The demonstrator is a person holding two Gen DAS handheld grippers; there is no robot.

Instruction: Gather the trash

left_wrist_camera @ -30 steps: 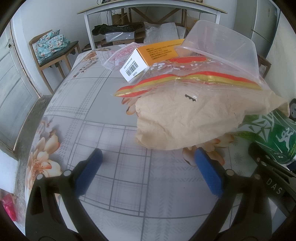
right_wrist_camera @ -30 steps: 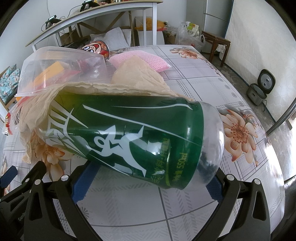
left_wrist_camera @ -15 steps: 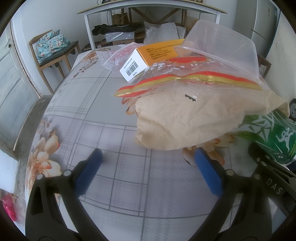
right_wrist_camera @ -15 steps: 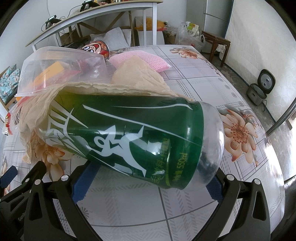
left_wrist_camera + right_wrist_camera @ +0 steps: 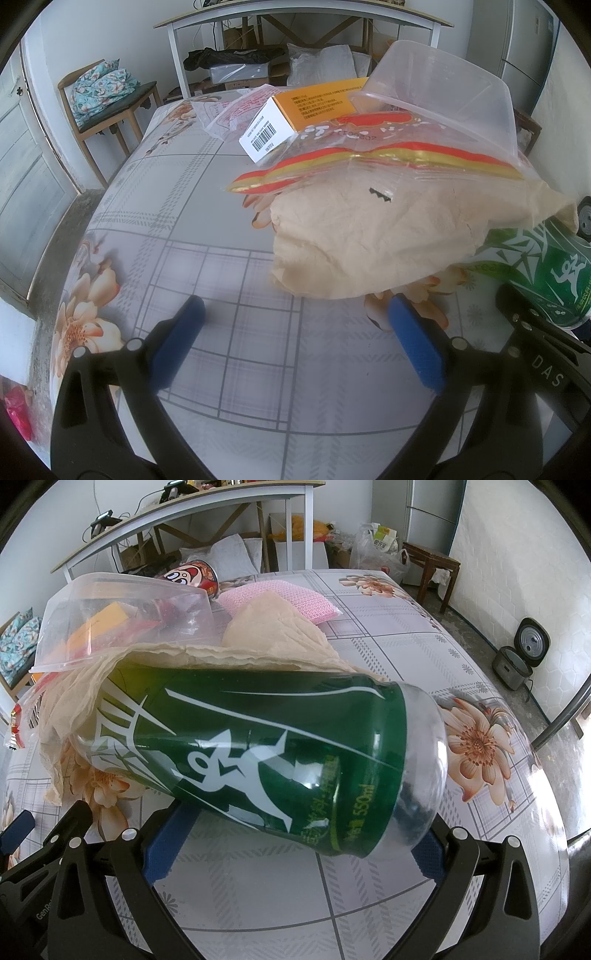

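- The desk [image 5: 207,206], covered in a floral grid-pattern cloth, carries a heap of trash toward its far side.
- A crumpled brown paper bag [image 5: 373,240] sits at 1 o'clock from the left gripper [image 5: 295,314], whose blue fingers [image 5: 181,328] are spread wide apart over bare cloth, holding nothing.
- A clear plastic tub [image 5: 443,85] lies tipped on top of the heap, at 12 o'clock from the paper bag.
- A green bottle [image 5: 258,753] lies on its side right in front of the right gripper [image 5: 295,834]; its body crosses the gap between the wide-apart fingers [image 5: 166,845], with no visible squeeze.
- A red-and-gold plastic wrapper [image 5: 369,162] rests on the paper bag.
- An orange box [image 5: 295,110] with a barcode end leans at 11 o'clock from the wrapper.
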